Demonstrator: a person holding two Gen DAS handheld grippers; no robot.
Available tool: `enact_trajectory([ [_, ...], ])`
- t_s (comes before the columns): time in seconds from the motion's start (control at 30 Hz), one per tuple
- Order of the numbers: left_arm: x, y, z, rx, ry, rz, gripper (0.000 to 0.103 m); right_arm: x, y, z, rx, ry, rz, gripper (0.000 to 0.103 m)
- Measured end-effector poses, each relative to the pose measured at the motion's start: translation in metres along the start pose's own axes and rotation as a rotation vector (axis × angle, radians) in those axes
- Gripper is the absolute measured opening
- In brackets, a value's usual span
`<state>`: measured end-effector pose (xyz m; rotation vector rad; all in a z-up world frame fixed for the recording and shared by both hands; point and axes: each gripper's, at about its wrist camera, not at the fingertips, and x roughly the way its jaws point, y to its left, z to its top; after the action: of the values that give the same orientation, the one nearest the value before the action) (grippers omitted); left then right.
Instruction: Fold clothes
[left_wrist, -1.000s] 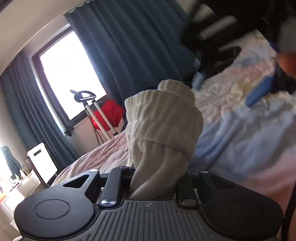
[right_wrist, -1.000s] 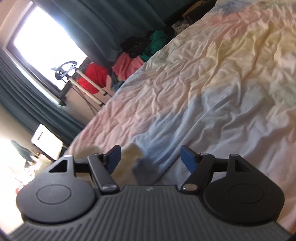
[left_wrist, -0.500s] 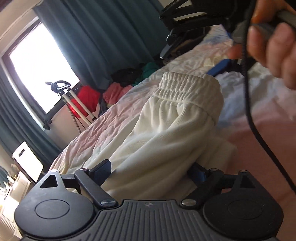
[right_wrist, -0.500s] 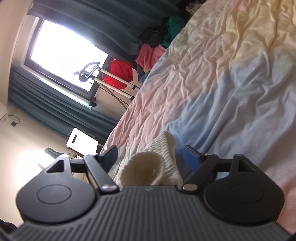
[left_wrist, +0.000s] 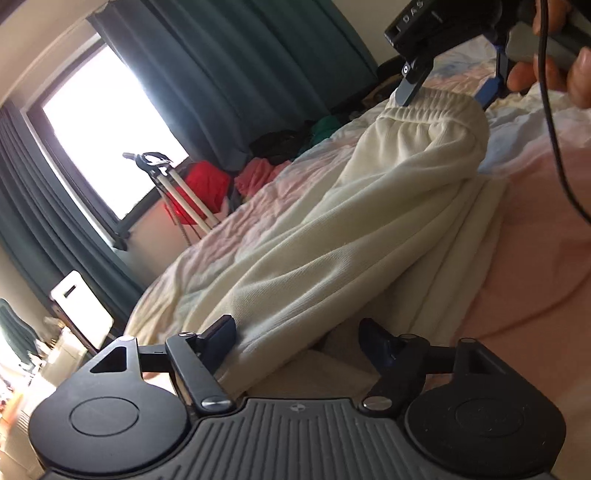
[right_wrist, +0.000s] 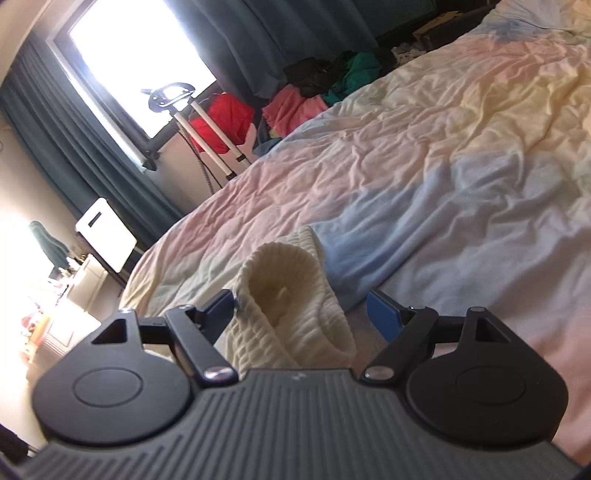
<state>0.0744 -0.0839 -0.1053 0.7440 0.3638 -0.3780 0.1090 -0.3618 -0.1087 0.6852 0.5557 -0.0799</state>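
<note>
On the bed (left_wrist: 535, 229), left view first: our left gripper (left_wrist: 295, 338) is closing around the cream pants (left_wrist: 332, 251), not pinching yet; we should grab the edge. Right view: our right gripper (right_wrist: 301, 308) gapes loose around the waistband (right_wrist: 295, 295), so we squeeze both layers

You are in a bedroom at home. A bed (right_wrist: 424, 155) fills most of both views, under a crumpled sheet (right_wrist: 461, 122) in pale pink, blue and yellow. A window (right_wrist: 140, 55) glares with daylight behind it, flanked by long dark teal curtains (left_wrist: 240, 66). Clothes (right_wrist: 295, 107) in red, coral, green and black lie heaped past the bed's far edge, beside a garment steamer (right_wrist: 192, 118) on its twin white poles. A white appliance (right_wrist: 105, 234) stands on the floor against the curtain, near a cluttered, sunlit shelf (right_wrist: 62, 295). A cream garment (left_wrist: 369, 240) lies spread on the sheet.
</note>
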Motion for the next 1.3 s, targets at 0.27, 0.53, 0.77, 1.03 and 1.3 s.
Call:
enact_trajectory([
  [0.27, -0.016, 0.004, -0.016, -0.03, 0.071, -0.114, 0.069, 0.004, -0.013, -0.017, 0.171, 0.104, 0.04, 0.083],
  [0.53, -0.016, 0.01, -0.022, -0.06, 0.072, -0.125, 0.069, 0.023, -0.001, -0.03, 0.129, 0.16, 0.016, 0.067],
  [0.77, -0.024, 0.01, -0.025, -0.067, 0.067, -0.13, 0.071, 0.001, 0.021, -0.009, -0.002, -0.011, 0.158, 0.054],
  [1.03, -0.025, 0.01, -0.028, -0.075, 0.078, -0.143, 0.074, 0.034, -0.006, -0.019, 0.065, 0.169, 0.038, 0.07],
  [1.3, -0.026, 0.016, -0.032, -0.089, 0.062, -0.167, 0.078, 0.056, 0.014, -0.044, -0.088, 0.252, 0.015, 0.094],
])
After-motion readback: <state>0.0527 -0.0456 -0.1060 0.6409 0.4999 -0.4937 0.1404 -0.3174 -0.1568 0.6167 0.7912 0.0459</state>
